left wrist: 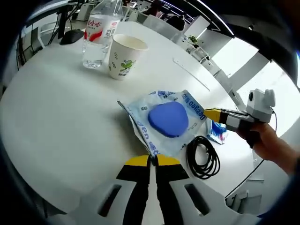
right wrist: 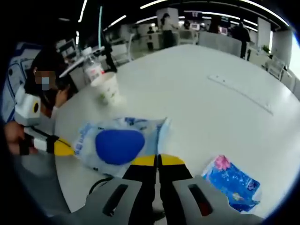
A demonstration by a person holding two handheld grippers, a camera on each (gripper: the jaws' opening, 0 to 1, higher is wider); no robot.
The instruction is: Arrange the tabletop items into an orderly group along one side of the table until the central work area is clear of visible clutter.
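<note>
White, smooth round worktop (left wrist: 56,122) carries a crinkly wipes pack (left wrist: 166,122) with blue oval lid; both left tongs (left wrist: 153,161) and right tongs (right wrist: 157,161) pinch its edges, beside a coiled black cable (left wrist: 202,157).

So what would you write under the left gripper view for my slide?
Both tools, left and right, pinch a wet-wipes pack near a paper cup, bottle and black cable.

The wet-wipe pack (left wrist: 165,123) was pale blue-and-white with a solid blue lid (left wrist: 168,119). The paper cup (left wrist: 124,56) was white with a green print, the water bottle (left wrist: 99,33) clear with a red-and-white label, the coiled cable (left wrist: 203,157) black, the tissue packet (right wrist: 233,182) bright blue with pink.
</note>
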